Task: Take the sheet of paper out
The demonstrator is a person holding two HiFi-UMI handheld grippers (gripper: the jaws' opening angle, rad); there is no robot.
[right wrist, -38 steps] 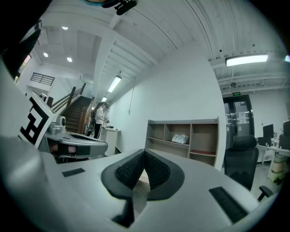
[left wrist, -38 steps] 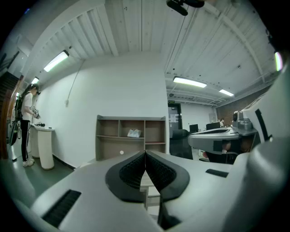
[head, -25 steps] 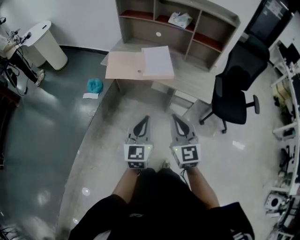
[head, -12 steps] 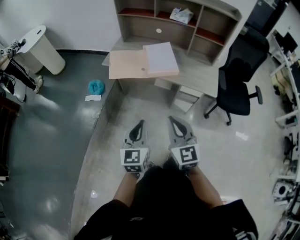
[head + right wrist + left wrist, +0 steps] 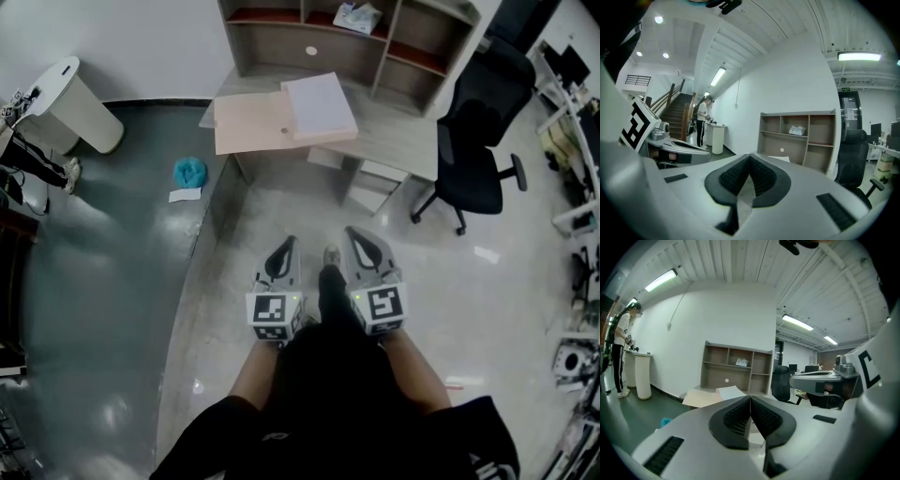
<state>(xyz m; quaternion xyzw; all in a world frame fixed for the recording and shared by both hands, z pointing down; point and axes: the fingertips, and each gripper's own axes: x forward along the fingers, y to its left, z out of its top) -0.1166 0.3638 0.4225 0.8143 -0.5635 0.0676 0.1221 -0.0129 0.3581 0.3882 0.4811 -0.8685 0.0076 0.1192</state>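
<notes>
Ahead, the white sheet of paper (image 5: 320,105) lies flat on the desk (image 5: 398,142), its left edge overlapping a larger peach-coloured board (image 5: 247,125) that reaches to the desk's left end. Behind both stands an open shelf unit (image 5: 309,49) against the wall, with a crumpled white packet (image 5: 357,15) in one upper compartment. A black office chair (image 5: 475,141) sits just right of the desk. On the dark floor to the left lie a teal bundle (image 5: 189,172) and a small white scrap (image 5: 183,195), and farther left stands a white cylindrical stand (image 5: 70,97); in the left gripper view a person (image 5: 618,357) stands beside it. Both grippers are well apart from the desk, held low in front of the person's body and pointing toward it. The left gripper (image 5: 291,242) has its jaws pressed together with nothing between them, and the right gripper (image 5: 352,232) is the same, closed and empty. One shoe (image 5: 330,255) shows on the pale floor between the two grippers.
</notes>
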